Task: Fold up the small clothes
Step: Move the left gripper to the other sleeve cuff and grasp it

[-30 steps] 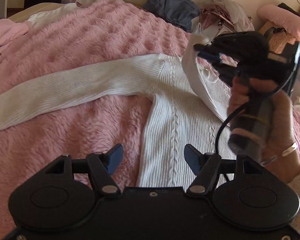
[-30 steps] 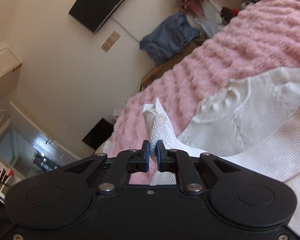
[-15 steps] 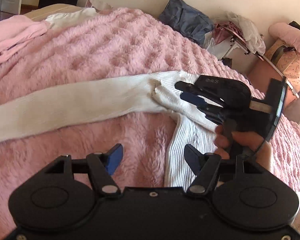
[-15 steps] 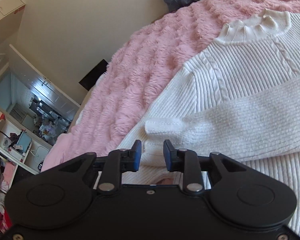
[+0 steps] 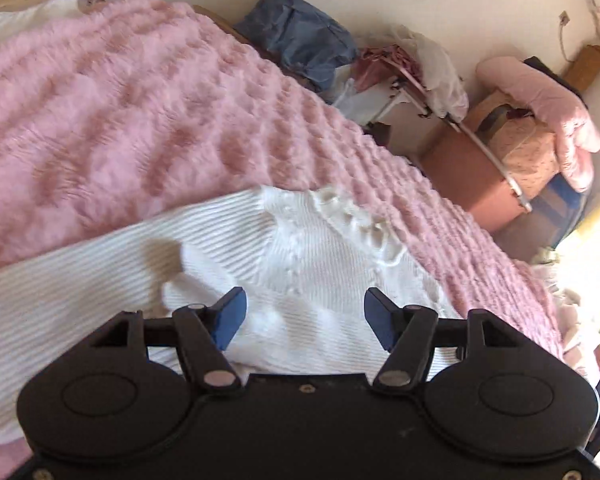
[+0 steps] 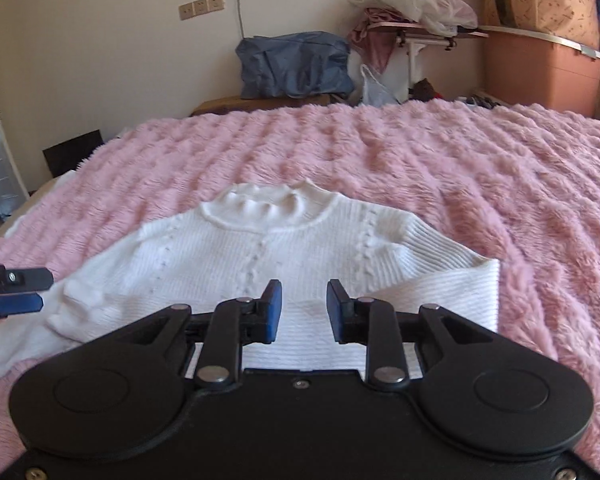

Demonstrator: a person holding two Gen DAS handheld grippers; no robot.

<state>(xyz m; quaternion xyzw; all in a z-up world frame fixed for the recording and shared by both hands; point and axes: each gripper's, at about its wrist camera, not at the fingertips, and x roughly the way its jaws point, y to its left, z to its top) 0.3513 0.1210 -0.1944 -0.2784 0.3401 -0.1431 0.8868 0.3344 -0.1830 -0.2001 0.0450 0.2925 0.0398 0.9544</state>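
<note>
A white ribbed knit sweater (image 6: 284, 240) lies flat on the pink fluffy blanket (image 6: 440, 160), collar away from me. Its right sleeve (image 6: 452, 292) is folded across the body. Its left sleeve (image 5: 80, 280) stretches out to the left. My right gripper (image 6: 302, 306) is open and empty, low over the folded sleeve. My left gripper (image 5: 302, 314) is open and empty, just above the sweater near the left shoulder; it also shows at the left edge of the right wrist view (image 6: 18, 292).
A blue bag (image 6: 296, 64), a rack with heaped clothes (image 6: 416, 8) and a brown storage box (image 6: 540, 72) stand beyond the far side of the bed. A pink quilt (image 5: 540, 92) lies on boxes at the right.
My right gripper let go of the sleeve cuff, laid it across the sweater's body, and pulled back. My left gripper moved in closer over the sweater's left shoulder.
</note>
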